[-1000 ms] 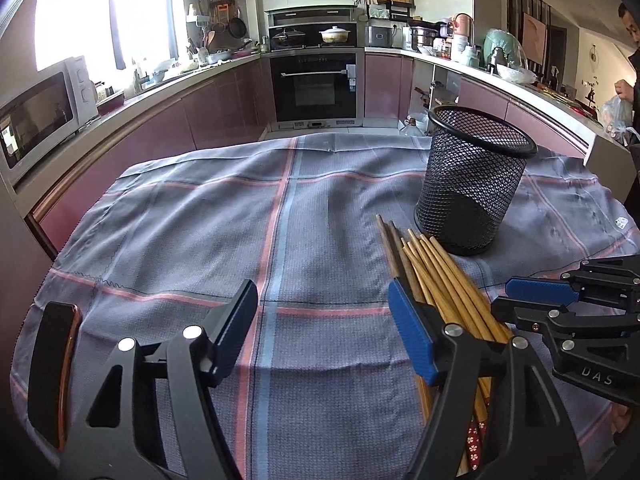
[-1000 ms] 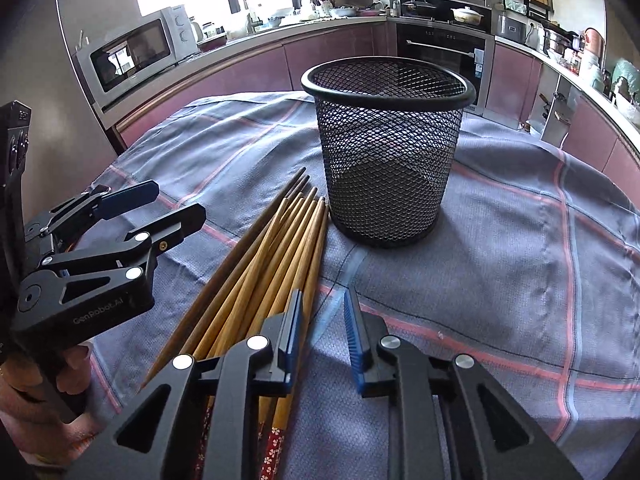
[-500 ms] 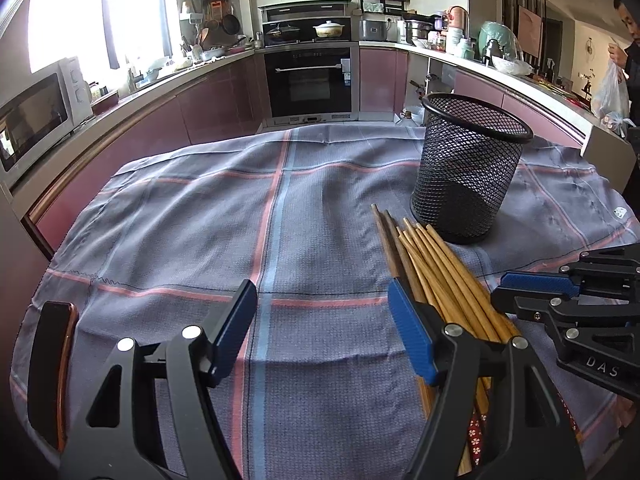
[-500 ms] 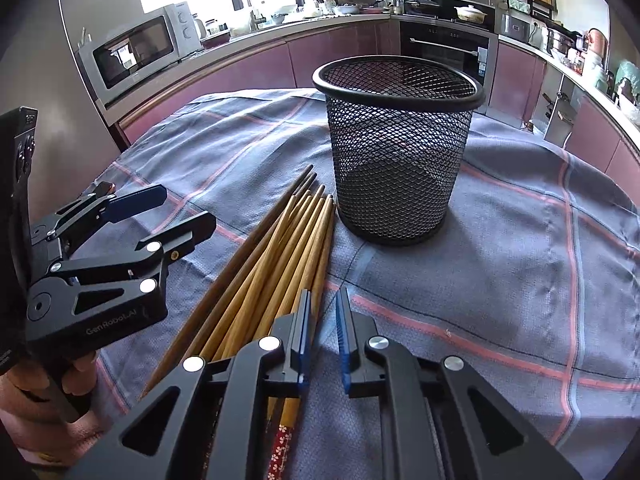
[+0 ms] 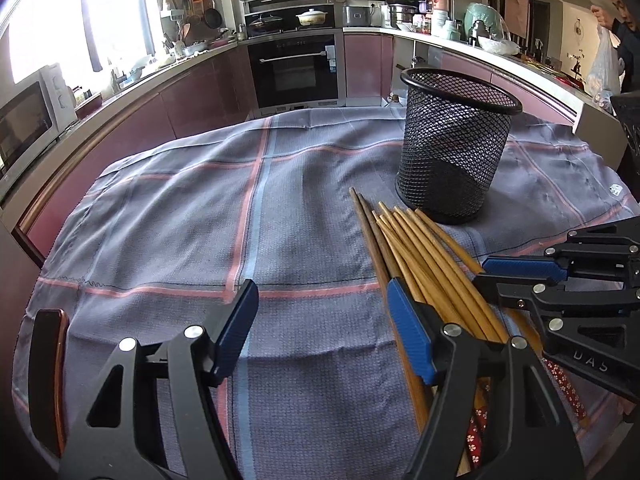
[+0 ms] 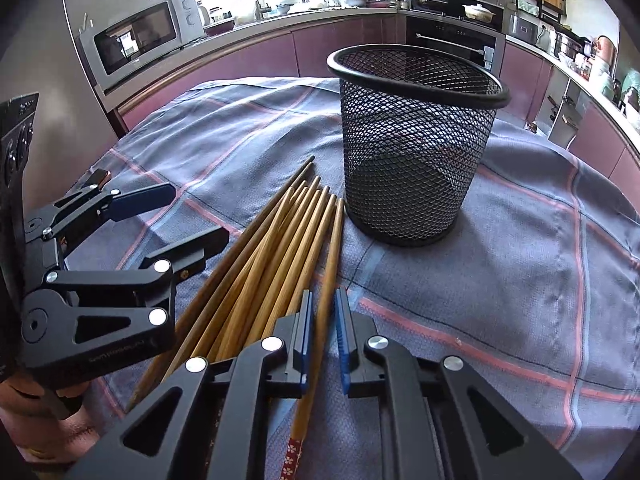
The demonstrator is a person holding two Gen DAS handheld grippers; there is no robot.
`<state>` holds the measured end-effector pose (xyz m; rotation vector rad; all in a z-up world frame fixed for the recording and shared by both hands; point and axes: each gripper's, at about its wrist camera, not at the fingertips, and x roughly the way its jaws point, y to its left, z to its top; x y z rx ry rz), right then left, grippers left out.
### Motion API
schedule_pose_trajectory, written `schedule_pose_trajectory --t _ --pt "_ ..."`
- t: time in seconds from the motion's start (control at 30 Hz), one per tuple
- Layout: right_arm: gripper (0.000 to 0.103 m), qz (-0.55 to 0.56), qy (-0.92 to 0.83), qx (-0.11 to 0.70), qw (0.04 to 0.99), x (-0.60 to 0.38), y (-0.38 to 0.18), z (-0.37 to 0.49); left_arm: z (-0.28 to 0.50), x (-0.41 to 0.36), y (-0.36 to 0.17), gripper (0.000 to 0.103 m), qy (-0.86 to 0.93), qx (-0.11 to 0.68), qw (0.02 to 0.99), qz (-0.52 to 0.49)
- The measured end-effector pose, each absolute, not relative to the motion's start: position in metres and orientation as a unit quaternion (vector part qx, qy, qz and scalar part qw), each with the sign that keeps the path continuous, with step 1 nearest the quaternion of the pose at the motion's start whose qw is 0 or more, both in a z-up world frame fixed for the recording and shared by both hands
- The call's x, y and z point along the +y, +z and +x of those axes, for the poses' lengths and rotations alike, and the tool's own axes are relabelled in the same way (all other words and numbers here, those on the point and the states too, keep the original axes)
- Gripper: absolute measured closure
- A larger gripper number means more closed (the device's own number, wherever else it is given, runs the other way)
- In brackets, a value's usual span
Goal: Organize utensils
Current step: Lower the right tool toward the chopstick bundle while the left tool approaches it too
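The right gripper (image 6: 324,336) has just been closing, and its blue pads now pinch a single chopstick (image 6: 331,248), the rightmost of the bundle, which runs up between the jaws toward the holder. The left gripper (image 5: 320,332) stands wide and holds nothing, its right finger resting over the near end of the chopsticks (image 5: 424,264) while the left one hangs above bare cloth. So where are we? Early, I'd say: the whole fan of bamboo sticks lies flat on the grey checked tablecloth (image 5: 168,216), tips pointing away at the black mesh holder (image 6: 416,140) just beyond them, and that holder looks empty. Every stick has yet to be stood in it; the first is only now gripped and not lifted. The right wrist view is the one that shows the pinch itself, plus the floral handle end (image 6: 290,458) near the lens and fingers (image 6: 24,412) wrapped round the other tool at lower left. The left wrist view gives the wide-open jaws head-on, and a person (image 5: 622,12) with a plastic bag at the far right counter.
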<state>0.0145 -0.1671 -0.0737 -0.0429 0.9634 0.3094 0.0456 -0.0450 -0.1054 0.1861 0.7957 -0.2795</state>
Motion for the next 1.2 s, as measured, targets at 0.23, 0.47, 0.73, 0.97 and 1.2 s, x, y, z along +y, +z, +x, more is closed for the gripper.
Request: schedule_pose_trajectory --t 0.23,0.47,0.73,0.97,1.2 --pt "0.096 -0.007 0.150 0.460 0.875 -0.171 -0.074 0.014 0.055 -0.041 -0.115 0.061 -0.142 0.414 0.896 0.076" --pt "0.097 -0.009 0.151 0.458 0.876 -0.172 -0.071 0.015 0.056 -0.042 -0.116 0.069 -0.146 0.414 0.895 0.082" --pt "0.096 -0.044 0.143 0.458 0.876 -0.161 -0.073 0.019 0.056 -0.044 -0.115 0.068 -0.146 0.413 0.895 0.090" --pt "0.097 -0.027 0.149 0.459 0.875 -0.166 -0.072 0.022 0.058 -0.045 -0.115 0.069 -0.148 0.414 0.894 0.088" --pt "0.097 -0.022 0.147 0.460 0.876 -0.170 -0.070 0.021 0.060 -0.042 -0.116 0.067 -0.148 0.415 0.894 0.080"
